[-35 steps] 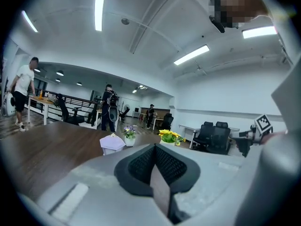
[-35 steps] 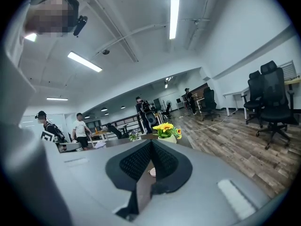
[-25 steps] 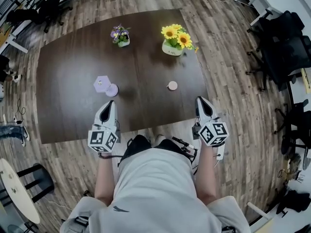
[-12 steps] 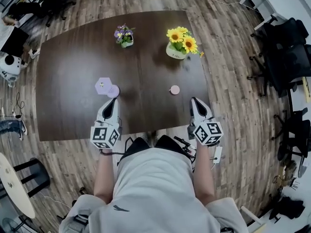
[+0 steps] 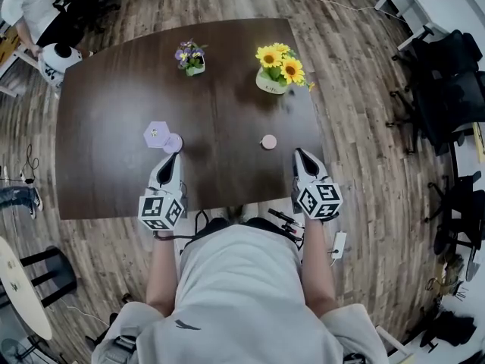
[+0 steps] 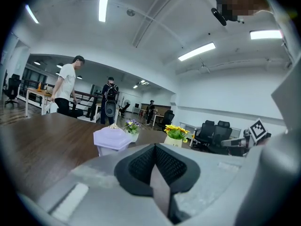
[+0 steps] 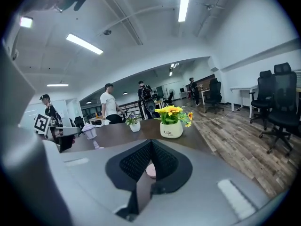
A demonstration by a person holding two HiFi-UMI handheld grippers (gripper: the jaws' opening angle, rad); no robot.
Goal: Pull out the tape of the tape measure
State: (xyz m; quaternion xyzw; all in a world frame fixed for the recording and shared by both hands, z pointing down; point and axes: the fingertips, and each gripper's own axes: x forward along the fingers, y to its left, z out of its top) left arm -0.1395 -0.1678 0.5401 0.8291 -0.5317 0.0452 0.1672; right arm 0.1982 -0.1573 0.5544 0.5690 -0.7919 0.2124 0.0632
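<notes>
Near rim of the worktop (image 5: 106, 173): left tool (image 5: 172, 158) and right tool (image 5: 298, 153) both sit over it, each with its jaws pressed together on nothing

Change over the last second: the right tool has slid in from the worktop's 4 o'clock corner toward the middle. It is now near the small pink disc (image 5: 268, 141), which lies at its 10 o'clock, apart from it. The left tool has barely shifted. Its tip points at 12 o'clock to a small lilac round piece (image 5: 173, 142), close but not touching, with the lavender hexagonal box (image 5: 156, 133) just beyond at 11 o'clock

I take the pink disc for the tape measure. It lies flat on the worktop, untouched, no tape showing. The right gripper view shows it low behind the closed pads

Judgement: approach under way, pull not begun. The right tool must spread before it can take the case or the tab. Which tool is meant to hold the case I cannot tell

Far side: purple flower pot (image 5: 189, 56) at 11 o'clock and sunflower pot (image 5: 277, 67) at 1 o'clock, both well apart from the tools. Past the worktop's far left corner stands a person in a white top (image 5: 23, 2)
</notes>
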